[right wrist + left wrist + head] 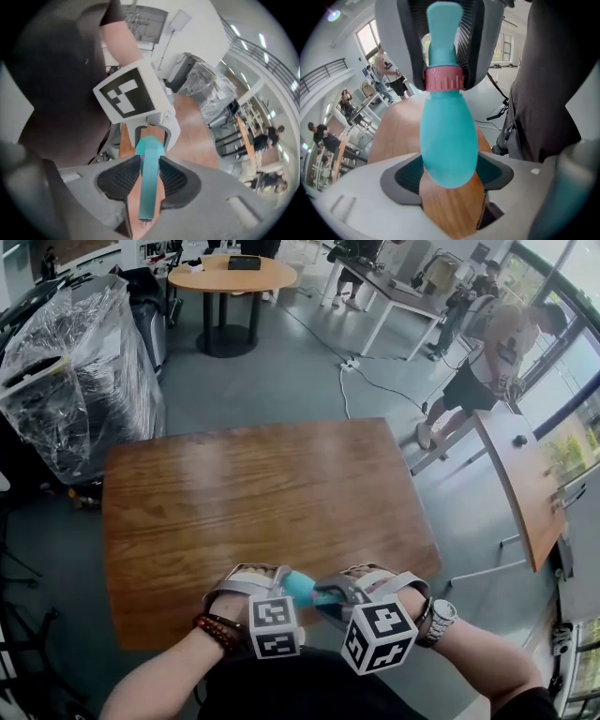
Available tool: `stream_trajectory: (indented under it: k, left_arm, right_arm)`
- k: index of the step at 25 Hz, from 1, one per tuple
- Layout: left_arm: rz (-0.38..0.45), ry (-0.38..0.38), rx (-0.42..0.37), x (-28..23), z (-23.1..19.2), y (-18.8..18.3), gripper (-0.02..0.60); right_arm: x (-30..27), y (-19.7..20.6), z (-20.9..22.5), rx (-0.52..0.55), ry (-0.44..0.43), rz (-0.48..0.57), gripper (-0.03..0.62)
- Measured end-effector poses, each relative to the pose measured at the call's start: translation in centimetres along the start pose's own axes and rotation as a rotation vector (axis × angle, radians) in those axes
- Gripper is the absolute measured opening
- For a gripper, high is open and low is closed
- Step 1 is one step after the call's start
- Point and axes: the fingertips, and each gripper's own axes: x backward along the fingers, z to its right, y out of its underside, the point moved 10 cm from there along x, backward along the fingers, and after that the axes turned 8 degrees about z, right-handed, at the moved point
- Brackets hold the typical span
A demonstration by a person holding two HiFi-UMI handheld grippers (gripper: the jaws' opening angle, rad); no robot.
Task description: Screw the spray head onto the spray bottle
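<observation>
Over table [262, 493], tongs [450, 178] [149, 164] clamp bottle [449, 136] and spray head [147, 197]

No legible text or labels anywhere

2 hand-held grippers here, the left hand-held gripper [449, 176] and the right hand-held gripper [149, 177], with 2 marker cubes [274, 626] [379, 636] on them. Then 1 teal spray bottle [449, 140], 1 spray head [146, 192], 1 pink collar [444, 78], plus 1 wristwatch [441, 615] and 1 bead bracelet [217, 629].
</observation>
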Motion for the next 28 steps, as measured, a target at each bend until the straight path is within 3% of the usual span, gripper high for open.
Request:
stream_trajectory:
  k: [4,7,10,12,14,15,19,21,25,26,28]
  left_arm:
    - [-0.035,-0.102,0.03,0.0,-0.6,0.2,0.374]
    - [-0.108,-0.195,-0.016,-0.2,-1.1,0.5,0.374]
    - [-0.166,-0.242,-0.065,-0.7,-1.1,0.7,0.374]
    - [-0.156,-0.238,-0.047,-0.8,-1.1,0.9,0.374]
    - [-0.128,-0.222,-0.021,-0.8,-1.1,0.9,0.376]
    - [-0.117,-0.214,-0.01,-0.9,-1.1,0.9,0.376]
    - [-0.093,-0.191,0.029,-1.1,-0.9,1.3,0.376]
    - [-0.084,-0.182,0.039,-1.1,-0.9,1.8,0.376]
    - [-0.08,-0.139,-0.006,-0.7,-1.2,3.0,0.376]
    - [-0.083,-0.125,-0.028,-0.7,-1.4,3.4,0.376]
    - [-0.085,-0.091,-0.066,-0.5,-1.5,4.2,0.376]
  right_arm:
    - [0.1,1.6,2.2,-0.466,0.031,0.106,0.121]
    - [-0.5,3.8,3.4,-0.935,0.054,0.168,0.123]
    - [-1.4,6.1,3.5,-1.422,0.003,0.258,0.123]
    - [-1.7,6.8,3.3,-1.586,-0.025,0.33,0.124]
    - [-1.5,6.7,3.2,-1.573,-0.013,0.364,0.153]
    - [-1.4,6.5,3.2,-1.537,-0.007,0.371,0.202]
    - [0.1,5.7,3.7,-1.347,0.03,0.409,0.272]
    - [1.7,5.0,3.9,-1.172,0.08,0.45,0.278]
    - [6.4,3.3,4.0,-0.712,0.183,0.549,0.276]
    - [7.4,3.0,3.9,-0.603,0.202,0.526,0.276]
    - [8.6,2.6,3.4,-0.364,0.256,0.384,0.276]
